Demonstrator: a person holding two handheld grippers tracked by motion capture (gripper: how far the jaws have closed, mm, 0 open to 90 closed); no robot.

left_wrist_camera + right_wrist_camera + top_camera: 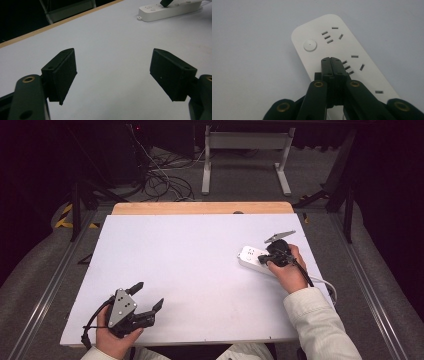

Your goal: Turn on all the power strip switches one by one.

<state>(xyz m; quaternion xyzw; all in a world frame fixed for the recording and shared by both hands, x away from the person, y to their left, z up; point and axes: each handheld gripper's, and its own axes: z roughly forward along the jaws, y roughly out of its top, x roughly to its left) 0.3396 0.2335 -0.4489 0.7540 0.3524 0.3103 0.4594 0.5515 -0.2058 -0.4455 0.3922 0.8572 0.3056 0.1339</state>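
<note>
From the high view, a white rectangular plastic power strip [252,258] lies toward the right side of a white-topped table [190,270], its pale cable trailing off toward the table's near right edge. The right gripper [264,261], held in the person's right hand [287,270], hovers directly over the strip, apparently lined up to press something on its top face. The left gripper [146,296] sits well apart from the strip, near the table's front edge, parked as if waiting its turn; its jaws stand spread.

The left gripper view looks along two widely parted black jaws with nothing between them, bare table beyond, and the strip far off at the upper right, with a dark tip of the other gripper above it.

The right gripper view shows the jaws pressed flat together, holding nothing, forming a single blunt point. That point hangs over the strip's middle, just beside a set of socket slots and a little short of the round white button [310,45] near the strip's rounded end. Whether the tip touches the surface cannot be told.
</note>
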